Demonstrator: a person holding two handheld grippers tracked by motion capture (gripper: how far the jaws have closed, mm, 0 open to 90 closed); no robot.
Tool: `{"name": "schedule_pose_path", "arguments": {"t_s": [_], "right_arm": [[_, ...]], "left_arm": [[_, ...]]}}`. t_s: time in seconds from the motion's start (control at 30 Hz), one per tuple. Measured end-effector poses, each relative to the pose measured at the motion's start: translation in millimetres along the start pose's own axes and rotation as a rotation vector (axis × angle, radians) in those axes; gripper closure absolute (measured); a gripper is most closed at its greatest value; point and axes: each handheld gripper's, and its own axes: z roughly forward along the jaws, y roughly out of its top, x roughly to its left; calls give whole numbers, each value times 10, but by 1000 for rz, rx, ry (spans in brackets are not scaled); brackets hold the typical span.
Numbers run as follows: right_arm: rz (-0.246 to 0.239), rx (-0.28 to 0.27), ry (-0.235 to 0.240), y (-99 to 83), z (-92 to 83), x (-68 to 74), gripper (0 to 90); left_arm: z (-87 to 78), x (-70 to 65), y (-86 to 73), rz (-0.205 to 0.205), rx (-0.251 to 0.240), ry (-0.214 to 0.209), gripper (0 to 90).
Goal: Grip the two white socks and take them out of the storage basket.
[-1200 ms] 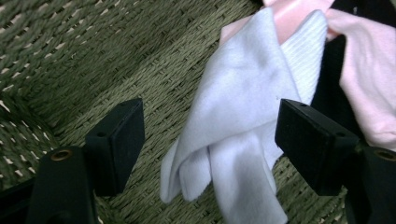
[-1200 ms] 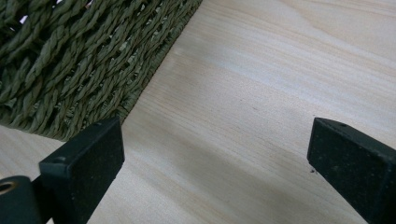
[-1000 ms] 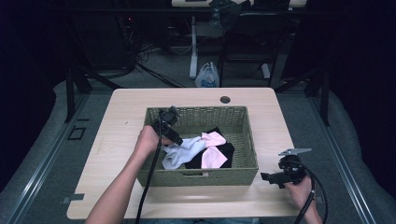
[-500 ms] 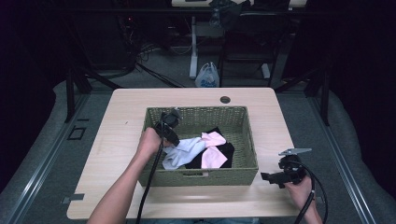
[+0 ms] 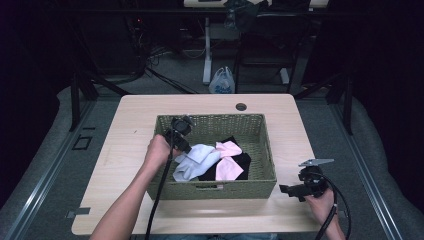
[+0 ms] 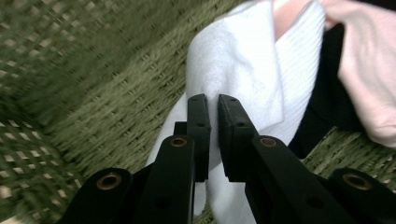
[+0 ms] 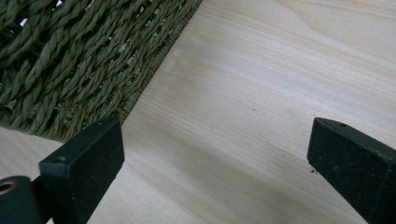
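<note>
I am looking along my left tongs (image 6: pixel 212 100) and seeing the two black jaws drawn almost together, with a fold of the white cloth (image 6: pixel 243 70) pinched between the pads. The jaws have just been closing, and the fabric is sitting in the narrow gap between them. From the high view the left tongs (image 5: pixel 181 144) are reaching down into the left part of the green woven basket (image 5: pixel 212 122), with my left hand (image 5: pixel 159 150) gripping the handle just inside the basket's left wall and the cable trailing back along my forearm.

The white cloth (image 5: pixel 195 161) is lying on the basket floor, left of centre, spreading towards the near wall. Touching its right edge, a pink cloth (image 5: pixel 229 159) is draped partly over it, and a black cloth (image 5: pixel 244 162) is lying under and behind the pink one. In the left gripper view the pink cloth (image 6: pixel 364 70) is showing at the upper right, with the black cloth (image 6: pixel 327 93) between it and the white piece.

My right tongs (image 7: pixel 215 154) are standing wide apart with nothing between the jaws, hovering over the bare wooden surface (image 7: pixel 261 84) just beside the basket's outer corner (image 7: pixel 70 56). From above, the right tongs (image 5: pixel 287 190) are pointing left towards the basket's near right corner, held in my right hand (image 5: pixel 322 202) at the near right part of the surface (image 5: pixel 130 125).
</note>
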Motion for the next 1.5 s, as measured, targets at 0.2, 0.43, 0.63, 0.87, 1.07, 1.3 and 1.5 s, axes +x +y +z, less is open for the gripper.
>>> {"name": "schedule_pose_path", "arguments": {"t_s": [0.2,0.43,0.63,0.87,1.07,1.3,1.5], "right_arm": [[0,1,-3,1,-4,3,36],[4,-5,-4,-5,-5,-2,36],[3,0,-5,-2,-7,5,36],[4,0,2,-1,-1,4,36],[1,4,0,-1,0,3,36],[2,4,1,-2,2,3,36],[1,5,-2,-1,2,3,36]], "left_arm": [[-232,-39,32,24,-42,2,839],[-349,-31,32,29,-58,-4,838],[-517,-14,37,33,-95,-11,837],[-690,2,43,35,-126,-9,837],[-884,56,32,25,-152,10,838],[-1037,120,-13,9,-177,30,837],[-1192,197,-90,-8,-206,54,837]]}}
